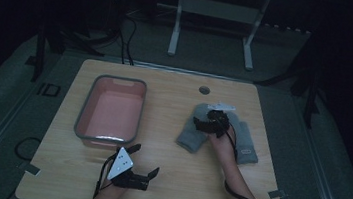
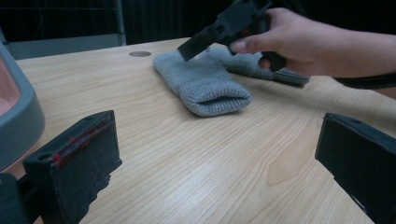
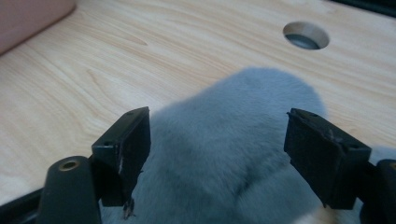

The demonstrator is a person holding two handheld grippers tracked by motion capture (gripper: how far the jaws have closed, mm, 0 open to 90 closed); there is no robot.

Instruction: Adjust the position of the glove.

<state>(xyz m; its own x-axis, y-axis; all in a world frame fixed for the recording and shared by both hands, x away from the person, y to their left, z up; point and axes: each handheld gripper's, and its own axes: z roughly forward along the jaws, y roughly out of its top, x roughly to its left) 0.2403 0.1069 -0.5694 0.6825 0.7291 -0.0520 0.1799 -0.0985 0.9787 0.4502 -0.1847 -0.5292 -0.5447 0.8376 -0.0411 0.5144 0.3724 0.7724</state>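
The right tongs (image 1: 211, 119) straddle a grey mitten (image 1: 195, 132), seemingly not yet pinching; the left tongs (image 1: 145, 160) gape wide over the tabletop (image 1: 165, 179).

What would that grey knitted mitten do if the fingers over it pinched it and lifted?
The grey mitten looks like soft ribbed knit lying flat on the table, so it would probably sag and dangle rather than hold its shape. It seems light for its size. Its fuzzy surface should grip well, and it is unlikely to roll or break.
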